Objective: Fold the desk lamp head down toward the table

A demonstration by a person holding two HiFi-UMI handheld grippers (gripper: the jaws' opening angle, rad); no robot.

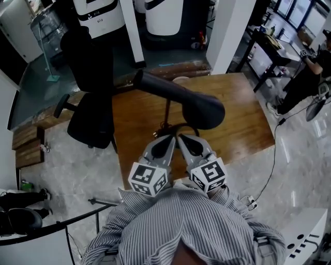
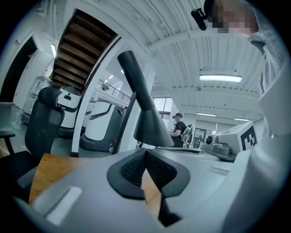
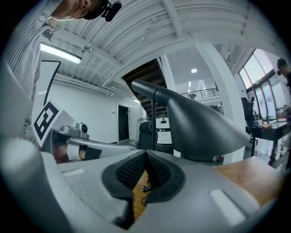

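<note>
L tool [image 1: 166, 141] & R tool [image 1: 184, 140] both clenched, empty, at 6 o'clock of black cone-shaped desk lamp head [image 1: 204, 109], its mouth facing wooden table [image 1: 243, 129] below; fits already folded or pre-fold.

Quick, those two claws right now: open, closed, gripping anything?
Left claw: closed, holding nothing.
Right claw: closed, holding nothing.

Open-plan office, wooden desk [image 1: 243, 129], black swivel chair [image 1: 93, 98], polished stone floor [image 1: 67, 165], white robots [image 1: 98, 15] parked behind (two)
</note>
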